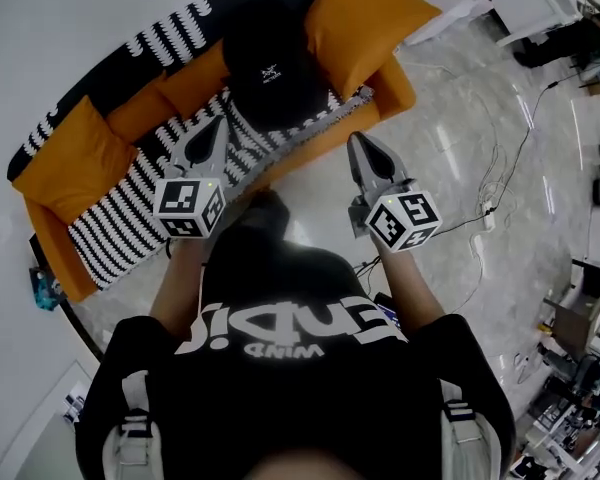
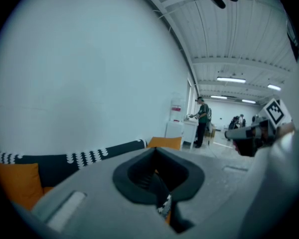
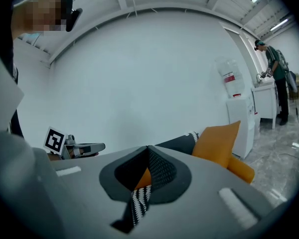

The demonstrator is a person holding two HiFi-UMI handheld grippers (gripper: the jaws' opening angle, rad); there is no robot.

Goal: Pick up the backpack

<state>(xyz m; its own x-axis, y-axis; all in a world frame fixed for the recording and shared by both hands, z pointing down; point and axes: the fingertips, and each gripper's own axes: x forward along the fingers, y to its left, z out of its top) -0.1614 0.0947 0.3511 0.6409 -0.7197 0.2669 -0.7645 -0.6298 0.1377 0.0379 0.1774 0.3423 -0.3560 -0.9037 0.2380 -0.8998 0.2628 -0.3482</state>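
Fingers shut tight and empty on both grippers: this looks like the approach step.
The left gripper (image 1: 218, 128) and right gripper (image 1: 357, 140) point toward the black backpack (image 1: 270, 68), which sits untouched on the sofa (image 1: 396, 86) between orange cushions (image 1: 365, 18). Next, the fingers probably need to open, reach it and close on its top.

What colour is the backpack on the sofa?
The backpack is black, with a small white logo; the head view shows it best.
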